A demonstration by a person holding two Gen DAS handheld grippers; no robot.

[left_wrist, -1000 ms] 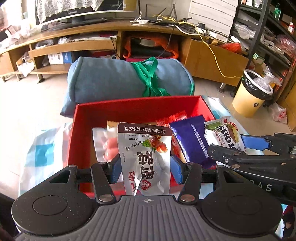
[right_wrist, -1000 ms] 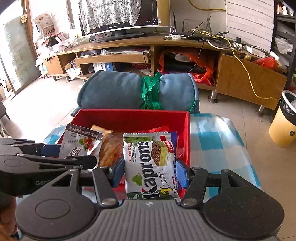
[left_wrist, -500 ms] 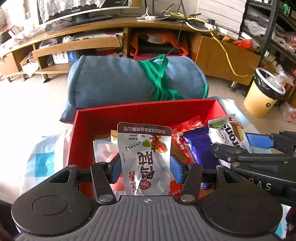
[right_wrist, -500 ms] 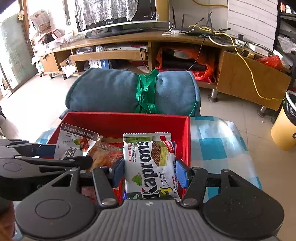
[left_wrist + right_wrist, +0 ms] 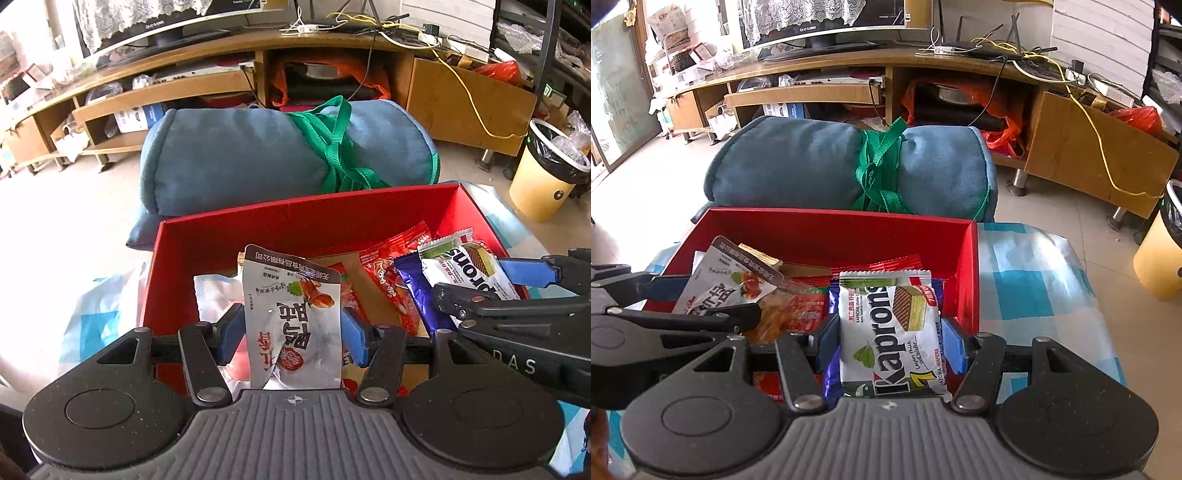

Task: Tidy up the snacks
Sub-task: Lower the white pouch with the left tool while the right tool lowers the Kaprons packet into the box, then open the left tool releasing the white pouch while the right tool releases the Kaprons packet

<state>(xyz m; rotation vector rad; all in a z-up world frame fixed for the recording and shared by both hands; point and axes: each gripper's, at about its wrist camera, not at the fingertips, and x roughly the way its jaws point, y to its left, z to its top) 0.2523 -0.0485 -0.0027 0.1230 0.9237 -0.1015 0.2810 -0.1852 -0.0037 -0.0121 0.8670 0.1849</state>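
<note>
Right gripper [image 5: 890,341] – jaws clamp Kaprons wafer pack [image 5: 892,332] – over red box [image 5: 971,280].

My red box [image 5: 969,280] sits on a table spread with a blue-and-white checked cloth [image 5: 1030,280] — a rolled blue cushion [image 5: 798,166] tied with green strap lies just behind the box on the tiled floor [image 5: 646,199]

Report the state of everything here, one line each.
left gripper, jaws just opening, pads off the silver pouch between them
silver pouch, upright, tilted
right gripper, shut on the wafer pack
red box, lidless, holding snacks
blue roll, tied with green strap
</note>
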